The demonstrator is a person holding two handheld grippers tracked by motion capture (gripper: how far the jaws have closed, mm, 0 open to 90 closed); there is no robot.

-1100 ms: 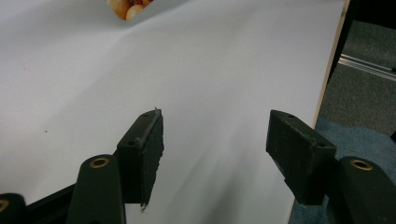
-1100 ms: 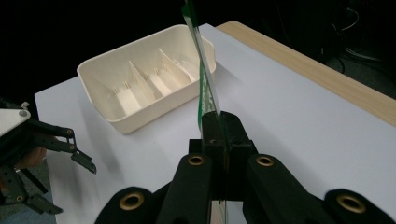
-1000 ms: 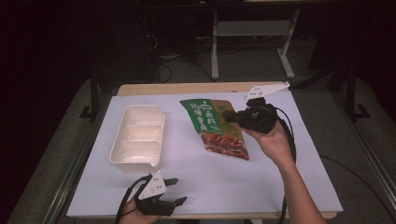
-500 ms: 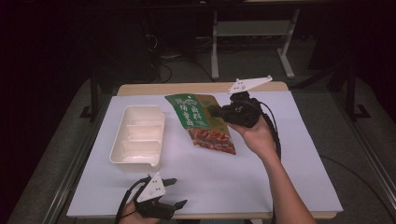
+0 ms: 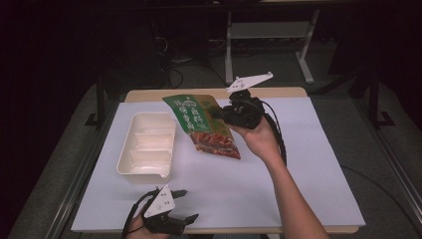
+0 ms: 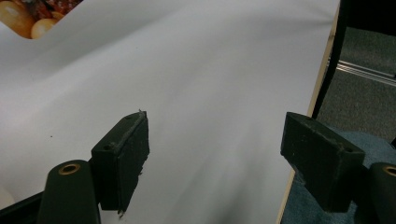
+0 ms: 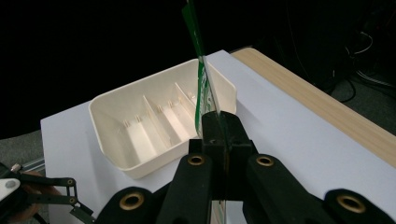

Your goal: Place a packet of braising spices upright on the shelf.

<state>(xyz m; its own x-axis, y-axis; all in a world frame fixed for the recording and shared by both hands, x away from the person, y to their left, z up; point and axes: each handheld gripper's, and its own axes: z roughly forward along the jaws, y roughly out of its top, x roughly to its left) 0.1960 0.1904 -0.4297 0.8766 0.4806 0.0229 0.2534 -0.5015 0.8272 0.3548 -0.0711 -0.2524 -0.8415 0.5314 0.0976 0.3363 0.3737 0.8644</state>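
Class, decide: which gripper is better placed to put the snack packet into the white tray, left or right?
Right. The right gripper is shut on the snack packet beside the white tray; the left gripper is open at the near edge.

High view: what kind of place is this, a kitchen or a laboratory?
Probably a laboratory or recording workspace, not a kitchen: a table under a plain white sheet, cables on the floor behind it, and dark surroundings with a metal stand.

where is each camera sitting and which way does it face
High view: above the person's side, looking forward and down at the table; forearm and both grippers show.
Left gripper view: on the left gripper, along open jaws over the white sheet.
Right gripper view: on the right gripper, clamping the snack pouch, facing the tray.
Shared: tray, pouch.
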